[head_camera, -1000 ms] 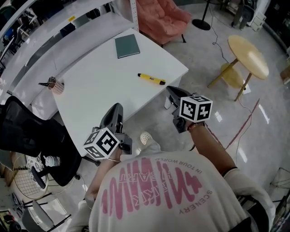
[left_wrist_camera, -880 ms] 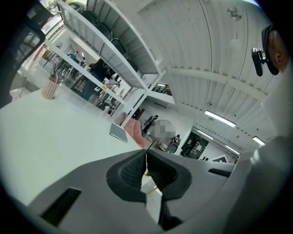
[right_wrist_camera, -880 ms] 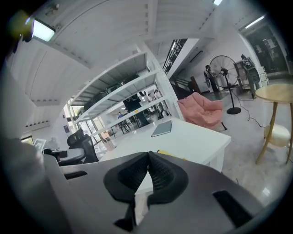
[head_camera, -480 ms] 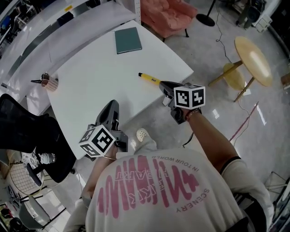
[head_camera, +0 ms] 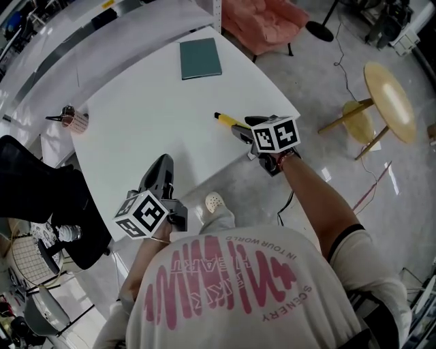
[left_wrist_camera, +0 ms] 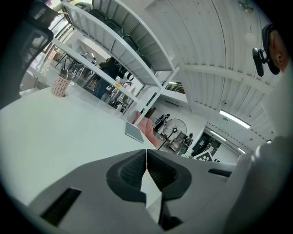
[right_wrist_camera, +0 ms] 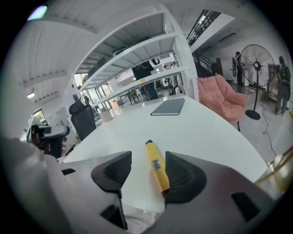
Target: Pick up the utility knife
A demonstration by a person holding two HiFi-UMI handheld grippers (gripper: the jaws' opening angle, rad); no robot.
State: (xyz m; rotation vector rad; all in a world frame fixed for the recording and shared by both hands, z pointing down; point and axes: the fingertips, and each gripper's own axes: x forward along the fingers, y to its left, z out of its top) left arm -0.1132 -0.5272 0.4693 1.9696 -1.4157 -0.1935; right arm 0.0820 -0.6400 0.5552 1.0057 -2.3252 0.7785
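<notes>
The yellow utility knife (right_wrist_camera: pixel 156 168) lies on the white table (head_camera: pixel 150 116) near its right front edge; in the head view only its far end (head_camera: pixel 224 118) shows past my right gripper. My right gripper (right_wrist_camera: pixel 145 172) hovers over the knife with its jaws opening. The knife lies between the jaws, close along the right pad (right_wrist_camera: pixel 183 176), and the pads do not press on it. My left gripper (left_wrist_camera: pixel 146 170) is shut with nothing in it, held low over the table's front edge (head_camera: pixel 161 178).
A dark green notebook (head_camera: pixel 200 58) lies at the table's far side. A pink pen cup (head_camera: pixel 75 121) stands at the far left corner. A black office chair (head_camera: pixel 41 191) is left of the table, a pink armchair (head_camera: pixel 262 19) behind it, a round wooden side table (head_camera: pixel 387 99) at right.
My right gripper has moved forward and down from beside the table to over the knife, and its jaws have opened. My left gripper has moved slightly forward and down.
</notes>
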